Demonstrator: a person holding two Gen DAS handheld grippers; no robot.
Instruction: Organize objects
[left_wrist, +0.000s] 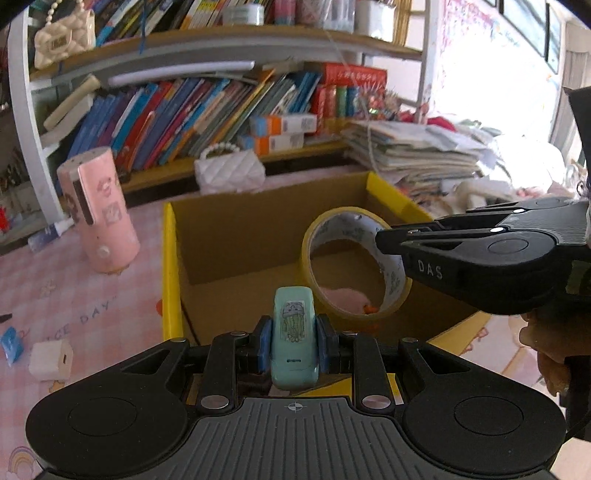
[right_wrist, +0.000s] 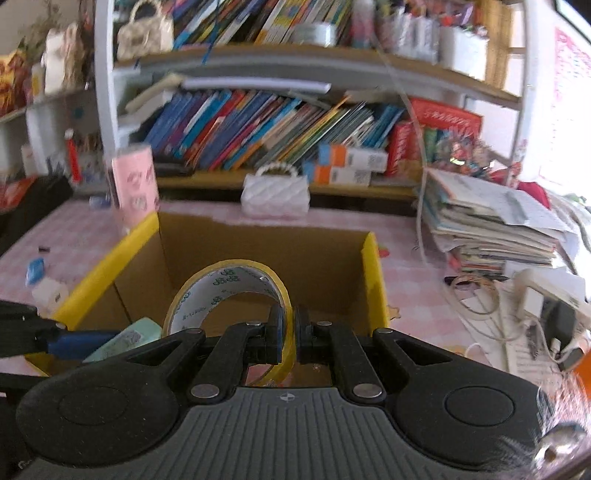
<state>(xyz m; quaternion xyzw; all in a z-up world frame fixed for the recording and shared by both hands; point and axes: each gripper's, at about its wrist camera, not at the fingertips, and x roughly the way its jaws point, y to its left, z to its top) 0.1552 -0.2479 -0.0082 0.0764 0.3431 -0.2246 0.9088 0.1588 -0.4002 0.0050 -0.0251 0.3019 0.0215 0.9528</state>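
My left gripper (left_wrist: 293, 341) is shut on a small mint-green stapler (left_wrist: 293, 332) with a cartoon sticker, held over the near edge of an open cardboard box with yellow rims (left_wrist: 170, 258). My right gripper (right_wrist: 290, 332) is shut on the wall of a yellow tape roll (right_wrist: 229, 280), held upright over the same box (right_wrist: 373, 280). In the left wrist view the tape roll (left_wrist: 321, 236) hangs inside the box opening, with the right gripper (left_wrist: 388, 240) coming in from the right. In the right wrist view the stapler (right_wrist: 125, 339) and a left gripper finger (right_wrist: 81, 341) show at lower left.
A pink cylinder (left_wrist: 98, 218) stands left of the box on the pink checked table. A white charger block (left_wrist: 50, 360) and blue scrap (left_wrist: 11, 345) lie at near left. A white quilted purse (left_wrist: 229, 171) sits behind the box. Stacked papers (left_wrist: 413, 151) and bookshelves fill the back; cables (right_wrist: 480, 306) lie right.
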